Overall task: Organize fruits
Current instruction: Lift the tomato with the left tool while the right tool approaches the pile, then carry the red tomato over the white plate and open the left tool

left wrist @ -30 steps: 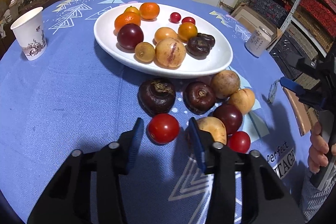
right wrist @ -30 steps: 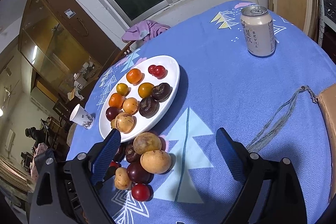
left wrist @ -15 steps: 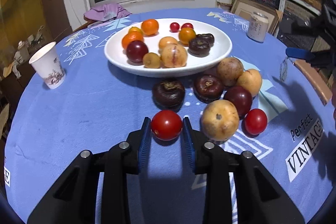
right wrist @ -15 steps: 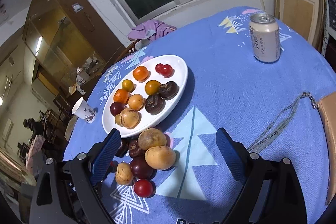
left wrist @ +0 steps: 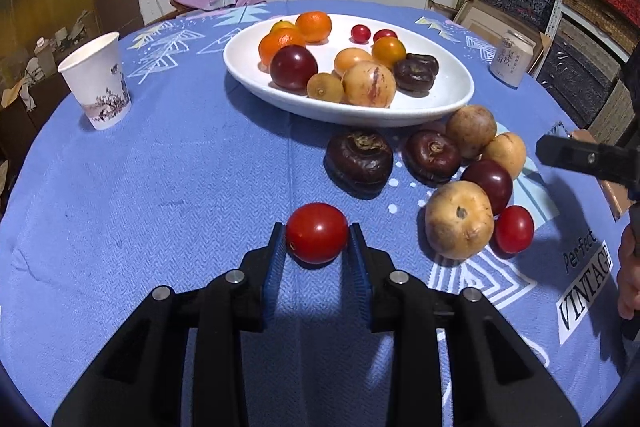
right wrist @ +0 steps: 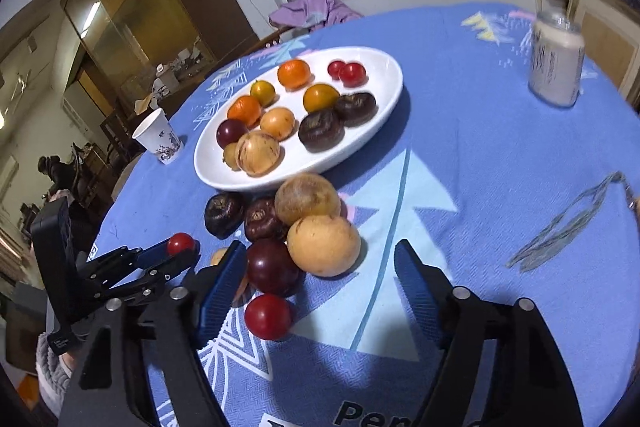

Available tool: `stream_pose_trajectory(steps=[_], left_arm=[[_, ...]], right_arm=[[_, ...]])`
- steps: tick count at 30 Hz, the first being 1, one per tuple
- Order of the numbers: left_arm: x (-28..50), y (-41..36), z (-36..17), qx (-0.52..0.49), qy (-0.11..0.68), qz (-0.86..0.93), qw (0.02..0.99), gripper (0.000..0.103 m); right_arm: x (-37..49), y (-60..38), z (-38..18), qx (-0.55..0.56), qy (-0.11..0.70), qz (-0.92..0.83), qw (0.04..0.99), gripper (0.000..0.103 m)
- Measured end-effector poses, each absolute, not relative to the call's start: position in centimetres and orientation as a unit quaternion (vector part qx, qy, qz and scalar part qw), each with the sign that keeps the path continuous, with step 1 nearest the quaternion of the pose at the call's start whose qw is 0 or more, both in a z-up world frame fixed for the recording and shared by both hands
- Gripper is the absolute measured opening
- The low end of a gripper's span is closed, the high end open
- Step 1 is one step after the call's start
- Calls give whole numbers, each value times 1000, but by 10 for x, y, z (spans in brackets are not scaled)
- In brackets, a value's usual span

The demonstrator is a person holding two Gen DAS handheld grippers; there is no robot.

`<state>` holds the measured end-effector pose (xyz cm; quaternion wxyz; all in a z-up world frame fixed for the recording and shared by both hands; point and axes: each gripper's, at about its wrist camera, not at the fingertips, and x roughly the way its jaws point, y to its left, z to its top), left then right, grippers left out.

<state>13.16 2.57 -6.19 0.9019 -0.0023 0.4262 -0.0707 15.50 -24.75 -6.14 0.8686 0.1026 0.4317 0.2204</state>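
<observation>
Your left tool (left wrist: 317, 247) pinches a red tomato (left wrist: 317, 233) between its blue pads, just above the table (left wrist: 160, 187). Your right tool (right wrist: 320, 279) is spread wide over the loose fruit pile (right wrist: 308, 227) beside the white plate (right wrist: 384, 95).

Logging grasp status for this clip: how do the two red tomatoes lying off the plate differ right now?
The held tomato sits between the left gripper fingers, apart from the pile; the loose tomato rests on the tablecloth against the tan fruit, ungripped. The held one looks larger, being nearer. Both are glossy red.
</observation>
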Motion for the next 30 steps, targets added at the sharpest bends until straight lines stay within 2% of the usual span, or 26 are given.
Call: stream_pose_trajectory(steps=[2,3,11,15,17,30], left_arm=[[133,27,-62,-7,428,-71,901,31],[132,26,-62,-7,427,-72,901,31],[133,23,-62,-8,428,-81,900,31],[133,25,-63,-17,428,-80,900,31],[133,24,-63,-16,428,-78,900,31],[132,26,-60,-24,423,-82,902,31]], right_arm=[[158,-246,-70,115,448,224,858,63],[160,-245,-73,121,455,227,853,62],[167,-246,-84,154,462,217,846,61],[169,-244,-88,162,466,221,841,49],[170,-242,-88,158,464,225,842,46],[164,-253,-71,169,431,227,857,45]])
